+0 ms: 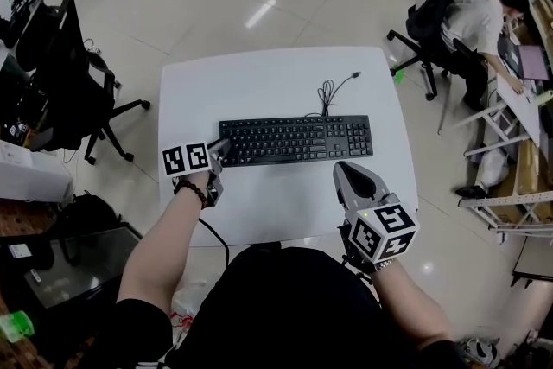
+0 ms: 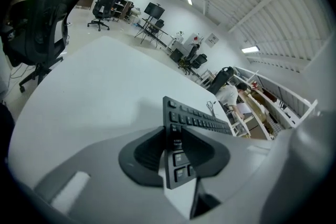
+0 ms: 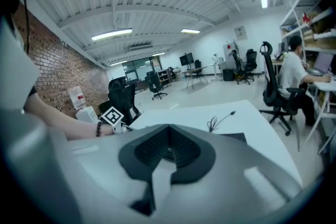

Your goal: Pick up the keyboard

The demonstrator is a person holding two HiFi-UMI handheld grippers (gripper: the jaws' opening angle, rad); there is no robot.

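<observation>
A black keyboard (image 1: 295,139) lies lengthwise across the white table (image 1: 268,82), its cable (image 1: 333,89) coiled behind it. My left gripper (image 1: 219,149) is at the keyboard's left end. In the left gripper view the jaws (image 2: 172,136) pinch that short end of the keyboard (image 2: 197,118) between their dark pads. My right gripper (image 1: 350,171) hovers in front of the keyboard's right end, apart from it, jaws shut with nothing in them. In the right gripper view (image 3: 168,131) a corner of the keyboard (image 3: 233,137) and the cable (image 3: 218,122) show beyond the tips.
A black office chair (image 1: 69,73) stands left of the table. Another chair (image 1: 432,22) and a seated person (image 1: 484,22) at a desk are to the right. Bags and boxes sit on the floor at the lower left (image 1: 52,264).
</observation>
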